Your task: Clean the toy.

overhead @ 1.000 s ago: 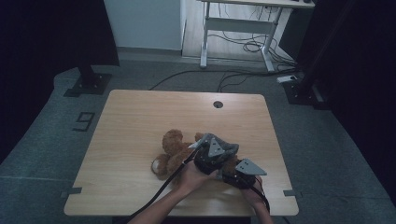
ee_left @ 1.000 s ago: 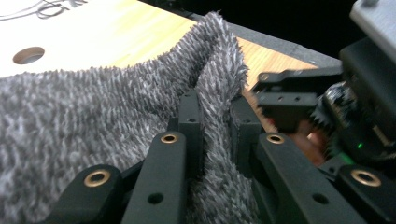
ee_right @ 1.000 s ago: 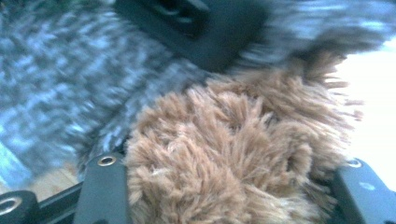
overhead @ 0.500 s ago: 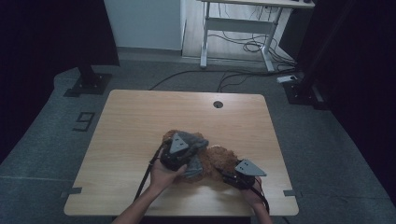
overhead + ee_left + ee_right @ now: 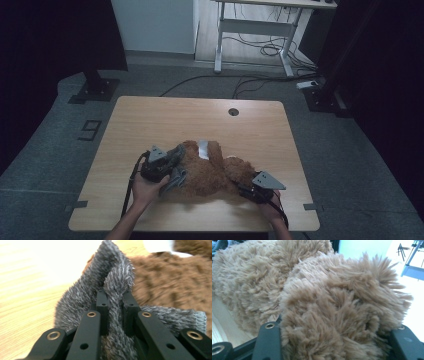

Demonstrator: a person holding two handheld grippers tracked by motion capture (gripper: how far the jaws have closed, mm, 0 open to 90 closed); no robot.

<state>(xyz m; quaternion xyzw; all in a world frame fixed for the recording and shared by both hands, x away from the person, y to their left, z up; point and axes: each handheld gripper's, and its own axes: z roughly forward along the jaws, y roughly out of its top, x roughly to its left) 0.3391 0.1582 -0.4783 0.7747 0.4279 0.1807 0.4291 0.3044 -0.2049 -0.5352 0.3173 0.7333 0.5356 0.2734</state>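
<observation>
the brown plush toy (image 5: 210, 172) lies lengthwise left to right between the tools: left gripper (image 5: 115, 302) pinches its grey fur piece (image 5: 117, 280), right gripper (image 5: 248, 189) clamps the right end.

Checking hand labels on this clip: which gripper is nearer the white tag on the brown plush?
Left. The left gripper pinches grey fur beside the white tag; the right gripper sits at the brown plush's far end.

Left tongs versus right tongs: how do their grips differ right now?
The left tongs are shut on a thin fold of grey furry fabric; the right tongs have a thick lump of the brown plush garment between their jaws. The left ones sit at the garment's left edge, the right ones at its right end. Both are hand-held on the wooden table.
</observation>
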